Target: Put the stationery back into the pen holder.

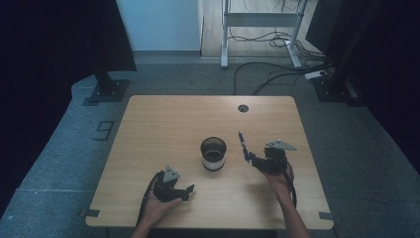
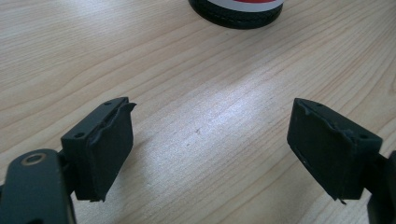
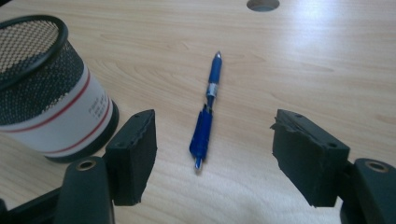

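Both tongs stand open and empty: right tongs (image 3: 215, 154) hover just over a blue pen (image 3: 207, 112) lying on the table (image 1: 163, 129) beside a mesh cup (image 3: 44, 88); left tongs (image 2: 210, 154) face bare wood.

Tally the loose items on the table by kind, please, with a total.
Blue pen: 1
Black mesh cup with a white label: 1
Total: 2
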Demonstrator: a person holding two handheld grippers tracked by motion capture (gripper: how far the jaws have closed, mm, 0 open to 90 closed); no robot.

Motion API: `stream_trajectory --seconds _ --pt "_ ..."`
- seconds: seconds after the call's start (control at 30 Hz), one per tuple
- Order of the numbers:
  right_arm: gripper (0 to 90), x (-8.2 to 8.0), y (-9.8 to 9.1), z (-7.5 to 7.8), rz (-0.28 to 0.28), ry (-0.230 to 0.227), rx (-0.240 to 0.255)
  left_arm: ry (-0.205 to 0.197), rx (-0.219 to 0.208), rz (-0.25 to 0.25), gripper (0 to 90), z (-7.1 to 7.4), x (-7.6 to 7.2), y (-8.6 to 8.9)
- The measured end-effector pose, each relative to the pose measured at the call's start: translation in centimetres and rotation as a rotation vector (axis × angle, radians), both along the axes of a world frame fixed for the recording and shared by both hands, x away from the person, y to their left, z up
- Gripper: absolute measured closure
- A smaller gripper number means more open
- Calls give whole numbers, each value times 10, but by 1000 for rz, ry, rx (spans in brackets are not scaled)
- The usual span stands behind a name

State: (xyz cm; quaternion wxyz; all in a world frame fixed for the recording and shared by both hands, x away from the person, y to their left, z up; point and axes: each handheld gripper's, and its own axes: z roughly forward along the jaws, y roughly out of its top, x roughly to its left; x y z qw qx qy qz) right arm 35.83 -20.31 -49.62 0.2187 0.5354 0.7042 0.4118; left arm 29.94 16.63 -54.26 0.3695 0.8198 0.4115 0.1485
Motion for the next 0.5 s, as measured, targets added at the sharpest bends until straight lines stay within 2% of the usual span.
stream_trajectory --seconds 0.2,0.27,0.5 --pt "321 10 4 3 9 2 -1 3 -2 -3 149 0 0 0" --pt "346 17 8 6 18 -6 16 12 -8 -4 149 -2 -1 1" --pt "365 31 15 8 13 -9 -1 10 -14 -6 150 -1 -1 1"
